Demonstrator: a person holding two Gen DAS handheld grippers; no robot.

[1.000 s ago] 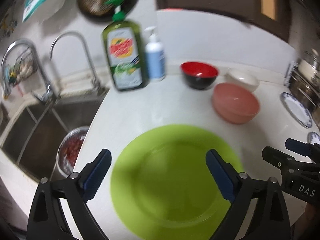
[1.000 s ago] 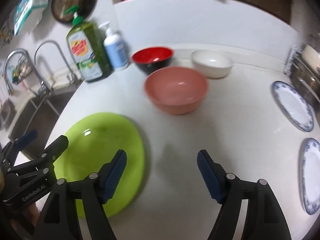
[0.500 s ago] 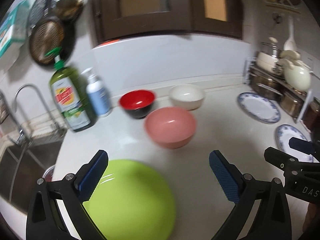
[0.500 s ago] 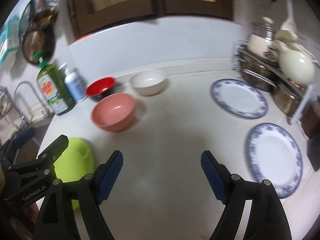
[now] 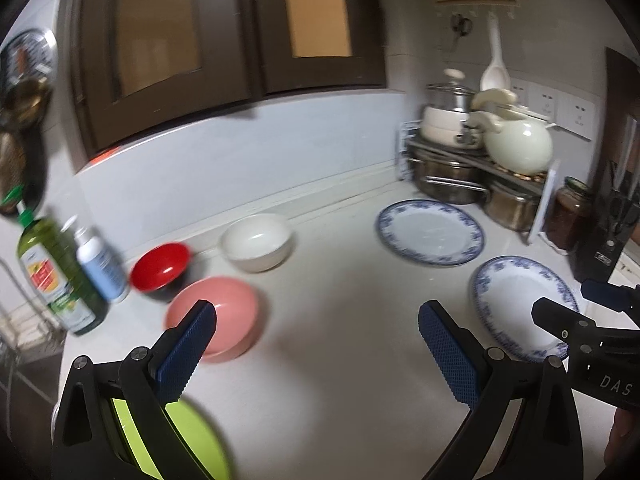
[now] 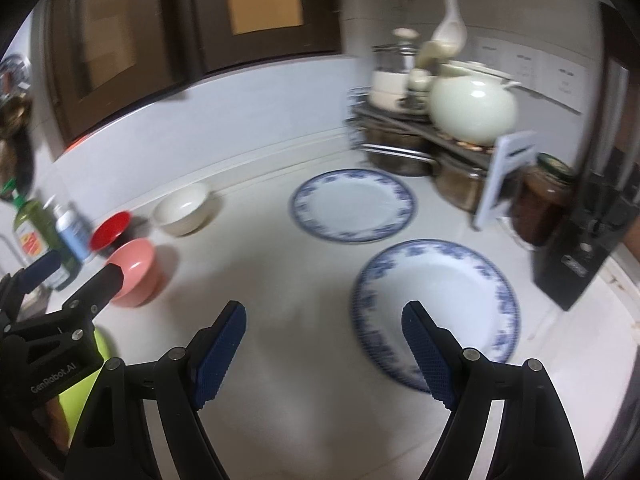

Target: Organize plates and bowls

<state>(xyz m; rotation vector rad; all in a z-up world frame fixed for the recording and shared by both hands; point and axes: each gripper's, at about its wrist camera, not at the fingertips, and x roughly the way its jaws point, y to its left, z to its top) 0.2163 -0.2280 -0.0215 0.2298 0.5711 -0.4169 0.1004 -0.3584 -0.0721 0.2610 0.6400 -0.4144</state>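
Two blue-rimmed plates (image 6: 352, 206) (image 6: 436, 304) are lying near the pot rack (image 6: 420, 128); only the left wrist view is showing the green plate (image 5: 192, 440) clearly, while both grippers (image 5: 316, 344) (image 6: 324, 346) are gaping wide, holding nothing

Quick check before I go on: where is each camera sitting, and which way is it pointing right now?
Left wrist: rides the left claw, open, above the counter; faces the pink bowl, white bowl; the right claw at its right edge.
Right wrist: rides the right claw, open; faces the nearer blue-rimmed plate; the left claw at its left edge.
Shared: three bowls, both blue-rimmed plates, green plate.
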